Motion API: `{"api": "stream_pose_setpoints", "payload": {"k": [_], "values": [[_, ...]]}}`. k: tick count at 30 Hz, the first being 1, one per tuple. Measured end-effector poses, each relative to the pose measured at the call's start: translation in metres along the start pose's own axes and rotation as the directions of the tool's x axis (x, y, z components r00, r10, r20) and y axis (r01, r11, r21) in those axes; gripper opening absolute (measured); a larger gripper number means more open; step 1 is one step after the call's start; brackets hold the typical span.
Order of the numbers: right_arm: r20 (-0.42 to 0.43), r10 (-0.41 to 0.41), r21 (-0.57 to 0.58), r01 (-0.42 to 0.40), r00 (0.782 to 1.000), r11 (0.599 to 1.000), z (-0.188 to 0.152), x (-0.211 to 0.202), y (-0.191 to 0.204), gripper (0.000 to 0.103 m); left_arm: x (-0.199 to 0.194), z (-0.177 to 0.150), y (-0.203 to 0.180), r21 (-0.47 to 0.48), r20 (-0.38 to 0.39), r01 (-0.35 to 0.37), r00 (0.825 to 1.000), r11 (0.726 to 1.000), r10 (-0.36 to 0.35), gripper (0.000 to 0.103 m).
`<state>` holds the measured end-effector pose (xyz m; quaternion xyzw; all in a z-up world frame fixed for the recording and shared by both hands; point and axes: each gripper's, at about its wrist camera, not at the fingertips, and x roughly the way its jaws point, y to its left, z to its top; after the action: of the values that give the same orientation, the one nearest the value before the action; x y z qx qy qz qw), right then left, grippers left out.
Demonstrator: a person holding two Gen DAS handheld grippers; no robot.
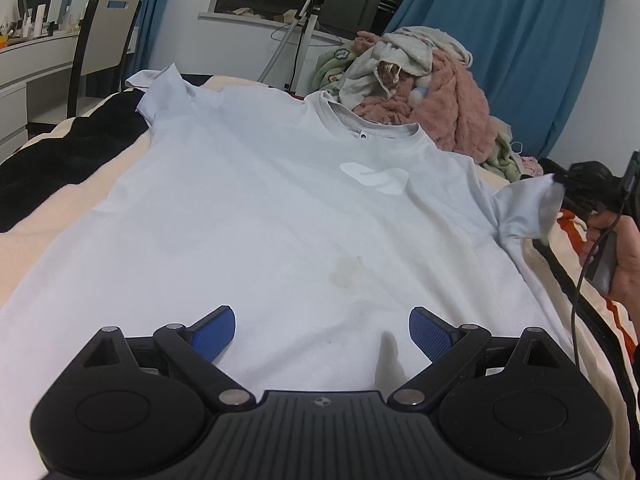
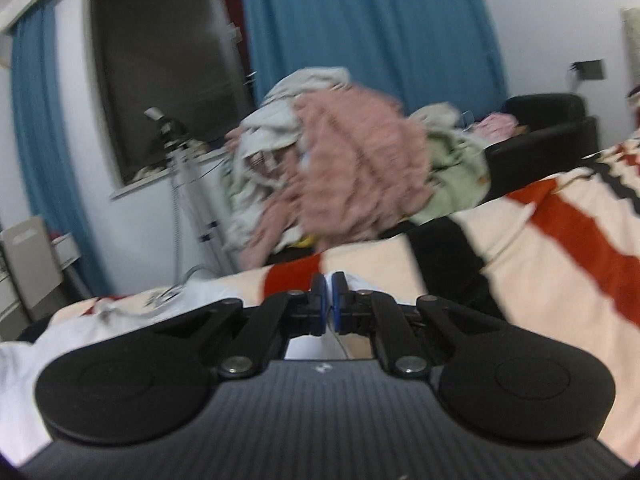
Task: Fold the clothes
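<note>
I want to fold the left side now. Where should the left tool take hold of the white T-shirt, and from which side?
Grip the far-left sleeve of the white T-shirt at its cuff, coming from the outer left. It lies crumpled past the body, so an edge is exposed. The left tool is open above the hem.

Probably a bedroom, bed blanket (image 2: 560,248), blue curtains (image 1: 500,40), laundry pile (image 1: 420,80)

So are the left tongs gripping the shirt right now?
No: the left tongs stand wide open above the shirt, with their blue pads far apart and nothing between them.
</note>
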<state>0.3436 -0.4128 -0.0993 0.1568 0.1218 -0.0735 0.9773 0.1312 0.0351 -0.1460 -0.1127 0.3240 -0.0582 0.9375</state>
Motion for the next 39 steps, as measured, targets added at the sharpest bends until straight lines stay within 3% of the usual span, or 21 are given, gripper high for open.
{"api": "stream_pose_setpoints", "payload": {"k": [4, 7, 10, 13, 14, 16, 17, 18, 21, 26, 29, 31, 35, 39], "values": [[0.062, -0.133, -0.055, 0.137, 0.989, 0.989, -0.005, 0.006, -0.017, 0.006, 0.002, -0.002, -0.003, 0.019, 0.006, -0.023, 1.000, 1.000, 0.023, 0.095], [0.083, -0.262, -0.061, 0.267, 0.961, 0.962, -0.014, 0.017, -0.036, 0.006, 0.008, -0.005, -0.007, 0.054, 0.000, -0.048, 0.999, 0.997, 0.049, 0.095], [-0.018, -0.299, -0.014, 0.299, 0.954, 0.954, -0.023, 0.027, -0.059, 0.008, 0.012, -0.007, -0.012, 0.084, -0.004, -0.060, 0.998, 0.995, 0.061, 0.095], [-0.055, -0.296, 0.020, 0.298, 0.954, 0.954, -0.022, 0.026, -0.069, 0.009, 0.013, -0.007, -0.014, 0.106, 0.001, -0.065, 0.998, 0.992, 0.065, 0.095], [-0.068, -0.286, 0.037, 0.288, 0.956, 0.957, -0.018, 0.024, -0.070, 0.014, 0.013, -0.007, -0.015, 0.110, 0.005, -0.063, 0.998, 0.992, 0.063, 0.095], [-0.084, -0.254, 0.076, 0.261, 0.963, 0.962, -0.006, 0.015, -0.067, 0.043, 0.011, -0.008, -0.015, 0.122, 0.017, -0.064, 0.998, 0.990, 0.063, 0.095], [-0.082, -0.236, 0.093, 0.243, 0.968, 0.966, 0.000, 0.009, -0.063, 0.075, 0.009, -0.008, -0.015, 0.126, 0.020, -0.063, 0.998, 0.990, 0.061, 0.095], [-0.064, -0.216, 0.100, 0.222, 0.974, 0.970, 0.004, -0.001, -0.056, 0.091, 0.008, -0.008, -0.016, 0.130, 0.022, -0.061, 0.998, 0.990, 0.059, 0.095], [-0.034, -0.172, 0.080, 0.175, 0.984, 0.981, 0.009, -0.042, -0.030, 0.090, 0.002, -0.008, -0.015, 0.137, 0.030, -0.051, 0.998, 0.989, 0.048, 0.095], [-0.071, -0.091, 0.105, 0.098, 0.993, 0.990, -0.008, -0.130, -0.002, 0.090, -0.015, -0.011, -0.021, 0.176, 0.057, -0.014, 0.998, 0.984, 0.004, 0.094], [-0.090, -0.045, 0.140, 0.058, 0.995, 0.989, -0.013, -0.194, 0.010, 0.090, -0.026, -0.015, -0.033, 0.227, 0.026, 0.059, 0.997, 0.972, -0.067, 0.087], [-0.054, -0.025, 0.155, 0.033, 0.998, 0.987, -0.017, -0.242, 0.014, 0.090, -0.039, -0.022, -0.043, 0.253, 0.002, 0.118, 0.992, 0.960, -0.122, 0.083], [0.025, -0.004, 0.237, -0.002, 1.000, 0.971, -0.031, -0.334, 0.011, 0.090, -0.064, -0.044, -0.071, 0.280, -0.073, 0.276, 0.961, 0.919, -0.266, 0.071], [0.105, -0.010, 0.313, -0.024, 0.994, 0.949, -0.038, -0.396, 0.001, 0.091, -0.080, -0.073, -0.116, 0.321, -0.155, 0.438, 0.899, 0.840, -0.409, 0.068]]}}
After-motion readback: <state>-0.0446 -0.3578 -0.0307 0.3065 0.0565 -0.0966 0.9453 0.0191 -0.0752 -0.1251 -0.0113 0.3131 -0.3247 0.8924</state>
